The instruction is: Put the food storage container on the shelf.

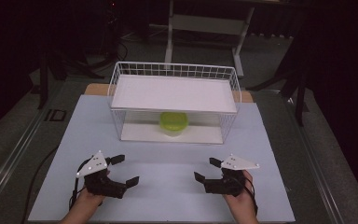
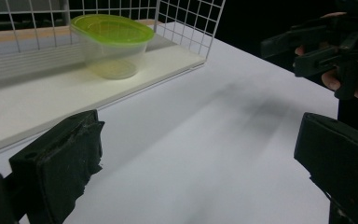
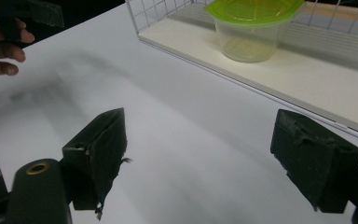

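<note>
A clear plastic container with a green lid (image 1: 173, 122) stands on the lower white board of a white wire rack (image 1: 175, 93) at mid table. My left gripper (image 1: 127, 169) rests near the front left of the white table top, open and holding nothing. My right gripper (image 1: 205, 169) sits at the front right, also open and holding nothing. In the left gripper view the container (image 2: 114, 44) is ahead to the left, beyond the wide gap of the left gripper (image 2: 196, 168). In the right gripper view the container (image 3: 251, 28) is ahead to the right of the right gripper (image 3: 205, 156).
The rack's upper white shelf (image 1: 135, 91) covers the container from above; wire mesh (image 2: 191, 23) closes its sides and back, and the front is open. The white table top (image 1: 168, 191) stretches between the grippers and rack. A metal stand (image 1: 205, 23) is behind the table.
</note>
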{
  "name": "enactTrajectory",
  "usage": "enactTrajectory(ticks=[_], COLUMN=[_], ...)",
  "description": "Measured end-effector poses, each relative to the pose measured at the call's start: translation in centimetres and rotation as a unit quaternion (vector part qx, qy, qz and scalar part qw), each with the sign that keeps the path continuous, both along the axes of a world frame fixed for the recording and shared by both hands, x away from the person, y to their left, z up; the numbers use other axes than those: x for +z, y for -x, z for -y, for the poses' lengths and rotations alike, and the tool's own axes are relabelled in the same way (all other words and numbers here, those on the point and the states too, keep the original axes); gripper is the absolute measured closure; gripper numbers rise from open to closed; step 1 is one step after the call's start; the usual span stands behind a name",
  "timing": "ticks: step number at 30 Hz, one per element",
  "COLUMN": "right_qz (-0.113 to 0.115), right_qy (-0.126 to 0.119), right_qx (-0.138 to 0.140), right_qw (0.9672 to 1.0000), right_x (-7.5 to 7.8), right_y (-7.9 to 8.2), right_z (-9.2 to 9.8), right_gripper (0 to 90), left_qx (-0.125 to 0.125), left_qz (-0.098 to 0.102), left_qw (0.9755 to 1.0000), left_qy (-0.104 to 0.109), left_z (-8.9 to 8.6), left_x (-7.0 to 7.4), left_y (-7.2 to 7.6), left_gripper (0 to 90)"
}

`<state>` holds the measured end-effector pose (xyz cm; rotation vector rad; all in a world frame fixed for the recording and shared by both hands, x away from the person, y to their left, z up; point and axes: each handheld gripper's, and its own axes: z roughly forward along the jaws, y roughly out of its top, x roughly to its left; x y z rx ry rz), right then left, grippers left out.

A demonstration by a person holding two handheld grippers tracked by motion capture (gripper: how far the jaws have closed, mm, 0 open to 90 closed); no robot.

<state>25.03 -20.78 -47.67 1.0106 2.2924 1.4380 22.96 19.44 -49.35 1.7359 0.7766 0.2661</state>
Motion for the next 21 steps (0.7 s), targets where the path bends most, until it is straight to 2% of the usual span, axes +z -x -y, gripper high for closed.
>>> enactTrajectory(ticks=[7,13,16,18,21], right_qz=[0.010,0.007,0.002,0.006,0.008], right_qy=[-0.003,-0.006,-0.014,-0.008,0.006], right_qx=[-0.002,-0.004,-0.005,-0.004,-0.004], right_qw=[0.9999,0.9999,0.9999,0.9999,0.9999], right_x=[0.4,0.3,0.0,-0.3,-0.7], right_y=[1.1,1.6,1.8,1.8,1.8], right_z=[1.2,2.7,3.2,3.3,3.4], right_gripper=[17.3,17.4,17.5,17.5,17.5], left_qx=[-0.002,0.003,0.000,0.000,-0.002], left_qz=[0.007,0.005,0.012,0.025,0.029], left_qw=[0.9999,0.9999,0.9998,0.9996,0.9996], left_qy=[-0.012,-0.009,-0.013,-0.011,-0.006], left_z=[-0.5,-1.0,-1.0,-0.9,-1.0], left_x=[0.1,0.0,0.0,0.1,0.1], left_y=[0.6,0.8,0.9,0.9,0.9], left_gripper=[1.7,1.7,1.7,1.7,1.7])
